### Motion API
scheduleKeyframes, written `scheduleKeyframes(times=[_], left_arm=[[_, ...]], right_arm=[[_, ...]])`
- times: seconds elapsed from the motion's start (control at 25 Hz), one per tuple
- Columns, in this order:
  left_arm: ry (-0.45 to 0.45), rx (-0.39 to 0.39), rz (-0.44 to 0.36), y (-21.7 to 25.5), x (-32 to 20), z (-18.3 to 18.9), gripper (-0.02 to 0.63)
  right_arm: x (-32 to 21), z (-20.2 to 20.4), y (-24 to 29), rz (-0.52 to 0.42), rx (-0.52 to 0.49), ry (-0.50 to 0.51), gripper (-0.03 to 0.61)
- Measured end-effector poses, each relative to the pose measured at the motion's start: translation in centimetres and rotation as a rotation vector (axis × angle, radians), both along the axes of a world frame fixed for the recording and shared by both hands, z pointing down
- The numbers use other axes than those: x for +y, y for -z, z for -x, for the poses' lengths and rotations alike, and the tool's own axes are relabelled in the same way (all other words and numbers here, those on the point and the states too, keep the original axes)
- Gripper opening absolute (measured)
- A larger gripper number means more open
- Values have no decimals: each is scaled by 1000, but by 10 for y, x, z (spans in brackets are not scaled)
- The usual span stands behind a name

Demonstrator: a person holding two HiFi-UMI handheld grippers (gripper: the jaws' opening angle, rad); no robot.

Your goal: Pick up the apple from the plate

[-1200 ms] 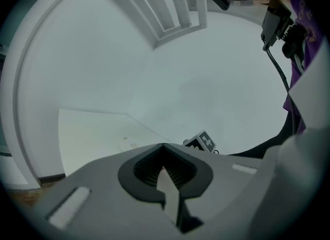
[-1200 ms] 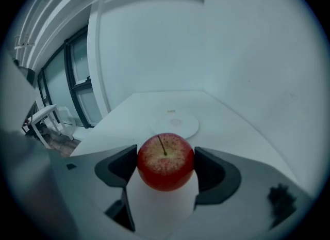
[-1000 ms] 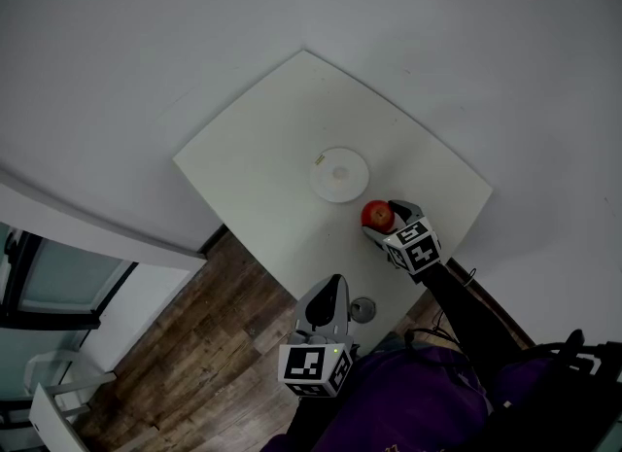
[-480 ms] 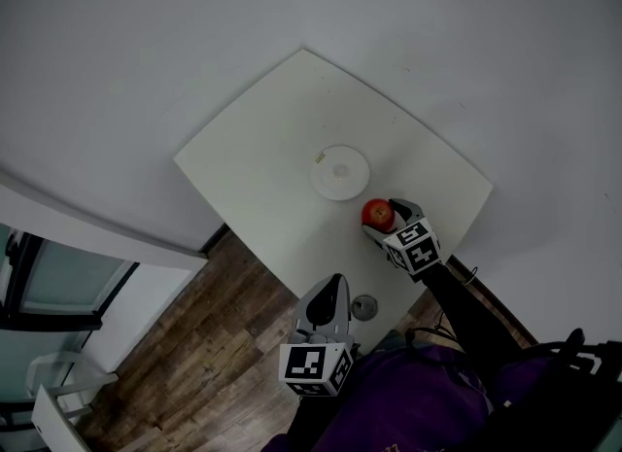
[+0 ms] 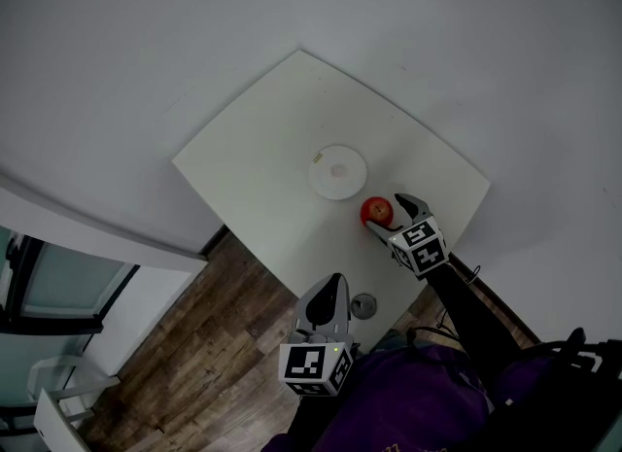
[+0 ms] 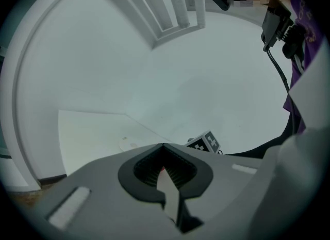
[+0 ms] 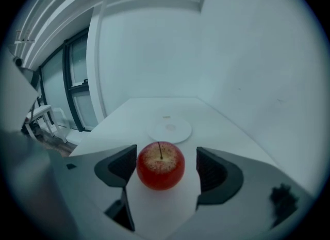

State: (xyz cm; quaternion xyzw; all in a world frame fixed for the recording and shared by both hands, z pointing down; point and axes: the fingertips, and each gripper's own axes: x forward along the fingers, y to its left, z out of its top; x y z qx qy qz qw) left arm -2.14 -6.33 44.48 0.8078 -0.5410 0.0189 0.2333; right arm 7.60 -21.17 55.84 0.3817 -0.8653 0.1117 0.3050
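Observation:
A red apple [image 5: 377,211] [image 7: 160,165] sits upright on the white table [image 5: 262,158], just off the near right side of the small white plate [image 5: 338,172] [image 7: 169,129], which has nothing on it. My right gripper [image 5: 386,215] [image 7: 162,172] is open with its jaws on either side of the apple; the left jaw is at the apple's skin and a gap shows at the right jaw. My left gripper [image 5: 333,285] [image 6: 166,169] is shut on nothing and hangs at the table's near edge, close to my body.
A small grey round object [image 5: 362,307] lies by the table's near corner, beside the left gripper. White walls close in on the table's far sides. Wooden floor [image 5: 194,363], a glass door [image 5: 49,275] and a white chair [image 5: 58,382] lie to the left.
My right gripper's jaws have spread apart from the apple, which stays on the table beside the plate. The left gripper has not moved.

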Motion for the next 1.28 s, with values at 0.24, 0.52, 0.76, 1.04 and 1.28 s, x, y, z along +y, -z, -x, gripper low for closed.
scheduleKeyframes(times=[0.24, 0.52, 0.76, 1.04, 1.28], left_arm=[[1, 14, -8, 3, 0, -3, 6], [5, 14, -29, 6, -3, -6, 6], [-15, 10, -38, 10, -4, -13, 6], [-29, 19, -45, 10, -3, -20, 6], [-25, 19, -33, 11, -3, -19, 6]], right_arm=[[2, -12, 44, -77, -83, -68, 356], [19, -16, 85, -151, -166, -71, 324], [28, -29, 105, -184, -218, -112, 16], [32, -31, 117, -211, -235, -100, 11], [33, -27, 123, -222, -228, -90, 11]])
